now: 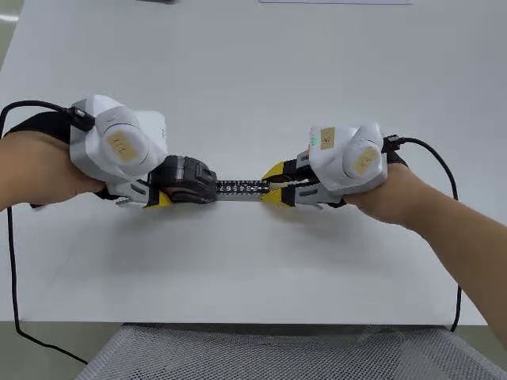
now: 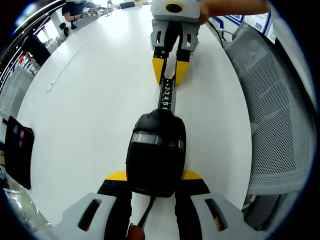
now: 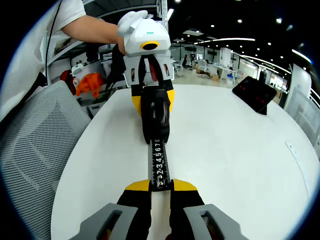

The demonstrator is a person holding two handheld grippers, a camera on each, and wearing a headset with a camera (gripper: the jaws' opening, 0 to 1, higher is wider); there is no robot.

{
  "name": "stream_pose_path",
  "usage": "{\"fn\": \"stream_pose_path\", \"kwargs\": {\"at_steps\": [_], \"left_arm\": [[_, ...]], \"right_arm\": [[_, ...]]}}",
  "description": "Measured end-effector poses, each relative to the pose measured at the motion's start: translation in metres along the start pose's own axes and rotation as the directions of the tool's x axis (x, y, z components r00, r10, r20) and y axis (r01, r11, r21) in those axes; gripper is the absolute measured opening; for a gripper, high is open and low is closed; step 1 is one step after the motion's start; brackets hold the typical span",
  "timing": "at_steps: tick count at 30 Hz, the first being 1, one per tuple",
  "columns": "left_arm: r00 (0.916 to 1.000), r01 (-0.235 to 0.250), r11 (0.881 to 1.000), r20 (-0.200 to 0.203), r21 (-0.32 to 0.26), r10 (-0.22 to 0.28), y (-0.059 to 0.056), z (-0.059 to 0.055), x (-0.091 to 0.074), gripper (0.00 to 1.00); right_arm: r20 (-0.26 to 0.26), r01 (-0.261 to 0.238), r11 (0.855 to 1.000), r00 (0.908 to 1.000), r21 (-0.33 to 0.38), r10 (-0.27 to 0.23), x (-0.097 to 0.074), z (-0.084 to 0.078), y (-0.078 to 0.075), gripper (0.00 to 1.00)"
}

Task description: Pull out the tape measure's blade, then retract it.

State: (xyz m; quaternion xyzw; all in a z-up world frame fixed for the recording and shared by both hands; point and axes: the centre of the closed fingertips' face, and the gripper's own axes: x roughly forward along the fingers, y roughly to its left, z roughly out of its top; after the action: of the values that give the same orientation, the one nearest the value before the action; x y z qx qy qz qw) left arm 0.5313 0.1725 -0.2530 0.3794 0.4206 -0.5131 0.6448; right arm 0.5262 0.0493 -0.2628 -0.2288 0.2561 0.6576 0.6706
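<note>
Two grippers share the tape measure (image 1: 188,180) at the table (image 1: 238,79): your left gripper (image 1: 162,191) clamps its case (image 2: 156,150), your right gripper (image 1: 273,184) pinches the blade (image 3: 159,162) tip, little drawn out, retraction apparently yet to come.

Gripper views face-to-face along shared blade (image 2: 166,95)

tbl (image 1: 253,71): white, rnd edge | dark flat device (image 3: 255,93) lying nr rim

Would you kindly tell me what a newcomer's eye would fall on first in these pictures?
The black tape measure lies mid-way across the white table, clamped in the left tongs. Its short numbered blade runs across to the right tongs, whose yellow tips pinch its end.
</note>
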Motion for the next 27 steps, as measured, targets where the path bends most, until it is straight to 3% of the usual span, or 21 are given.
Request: {"fn": "stream_pose_path", "kwargs": {"at_steps": [27], "left_arm": [[1.0, -0.004, 1.0, 0.001, 0.006, 0.004, -0.001, 0.001, 0.001, 0.28]], "right_arm": [[-0.048, 0.019, 1.0, 0.9987, 0.002, -0.019, -0.024, -0.025, -0.004, 0.09]]}}
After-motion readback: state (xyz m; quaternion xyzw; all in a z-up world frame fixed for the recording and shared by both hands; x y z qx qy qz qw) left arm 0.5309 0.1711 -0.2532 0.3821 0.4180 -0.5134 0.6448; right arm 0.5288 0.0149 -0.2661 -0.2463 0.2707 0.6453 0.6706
